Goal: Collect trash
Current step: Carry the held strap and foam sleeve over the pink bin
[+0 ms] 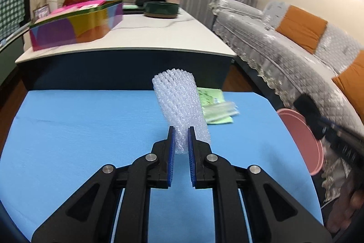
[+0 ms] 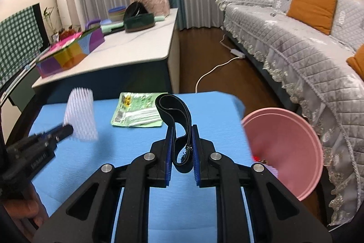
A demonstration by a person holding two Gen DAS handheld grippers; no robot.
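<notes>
My left gripper (image 1: pixel 181 132) is shut on a white foam net sleeve (image 1: pixel 179 101), held up above the blue table (image 1: pixel 79 129). The right wrist view shows the same sleeve (image 2: pixel 80 113) at the left with the left gripper (image 2: pixel 68 129) on it. My right gripper (image 2: pixel 182 131) is shut on a black zippered strap (image 2: pixel 174 108) that loops up above the fingers. A green snack wrapper (image 2: pixel 136 111) with white plastic on it lies flat on the blue table (image 2: pixel 204 111); the wrapper (image 1: pixel 213 104) sits just behind the sleeve in the left wrist view.
A pink basin (image 2: pixel 284 147) stands off the table's right edge, beside the grey-covered sofa (image 2: pixel 295 49). Some small red and purple items lie in the basin. Beyond the blue table is a white-topped table (image 1: pixel 147 33) with a colourful box (image 1: pixel 75 24). A white cable (image 2: pixel 216 70) runs across the floor.
</notes>
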